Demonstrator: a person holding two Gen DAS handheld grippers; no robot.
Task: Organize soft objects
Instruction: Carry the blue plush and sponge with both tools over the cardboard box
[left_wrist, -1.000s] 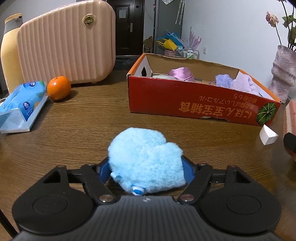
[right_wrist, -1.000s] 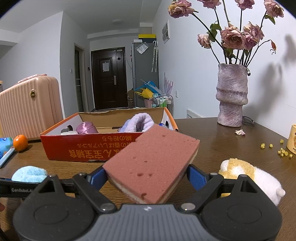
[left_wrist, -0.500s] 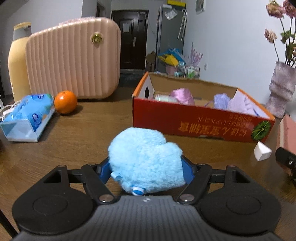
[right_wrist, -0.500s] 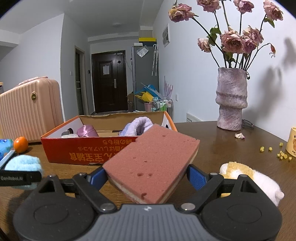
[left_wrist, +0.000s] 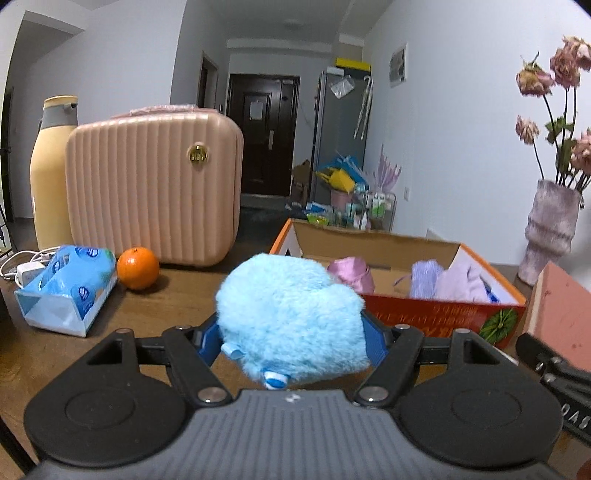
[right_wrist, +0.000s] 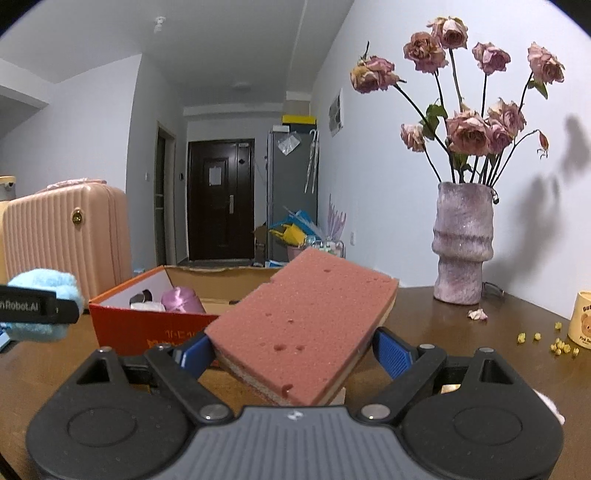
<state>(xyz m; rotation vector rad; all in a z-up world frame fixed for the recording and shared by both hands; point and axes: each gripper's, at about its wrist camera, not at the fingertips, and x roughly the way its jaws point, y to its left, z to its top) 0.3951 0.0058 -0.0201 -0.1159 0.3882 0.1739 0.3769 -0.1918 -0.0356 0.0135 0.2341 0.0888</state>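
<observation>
With purple soft items already in cardboard box (left_wrist: 436, 254), left tongs (left_wrist: 291, 332) pinching blue plush mitt (left_wrist: 288, 314), right tongs (right_wrist: 291, 350) pinching red sponge (right_wrist: 303, 332); both unboxed.

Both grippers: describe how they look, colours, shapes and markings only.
The left gripper and right gripper match: ribbed grey body, two black round housings, black linkage arms with silver pivot screws, blue ridged finger pads. The right view shows white "Robot.AI" lettering on the left gripper's side.
</observation>
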